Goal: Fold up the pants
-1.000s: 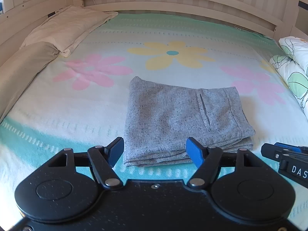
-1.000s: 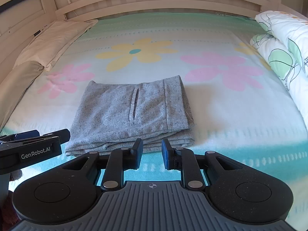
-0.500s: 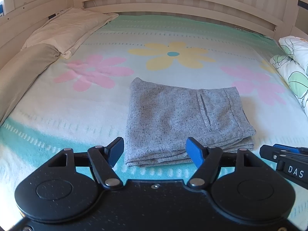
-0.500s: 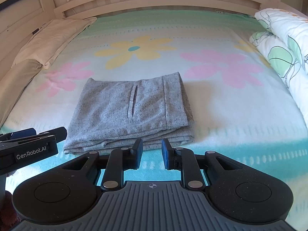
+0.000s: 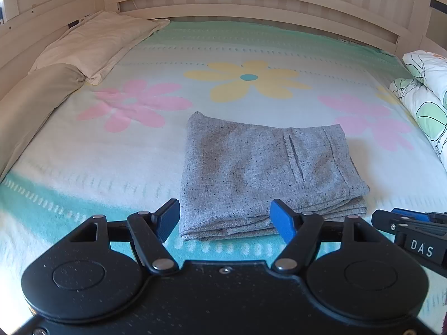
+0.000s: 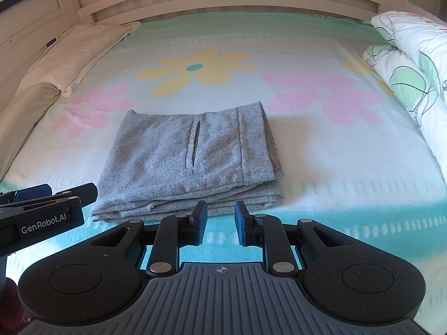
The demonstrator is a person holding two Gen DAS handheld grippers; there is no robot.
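black tongs (image 5: 225, 219) with blue pads, silver pivot screws, white lettering.

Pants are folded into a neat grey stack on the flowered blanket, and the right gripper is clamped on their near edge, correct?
Not quite. The pants are folded on the blanket, but the right gripper holds nothing: the right wrist view shows its jaws apart, short of the near edge.

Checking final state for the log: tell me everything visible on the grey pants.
The grey pants look like speckled knit fabric, folded into a compact rectangle of stacked layers, layer edges facing the cameras. A slit pocket and a seamed band show on top. They lie flat on the flowered blanket; neither gripper touches them.
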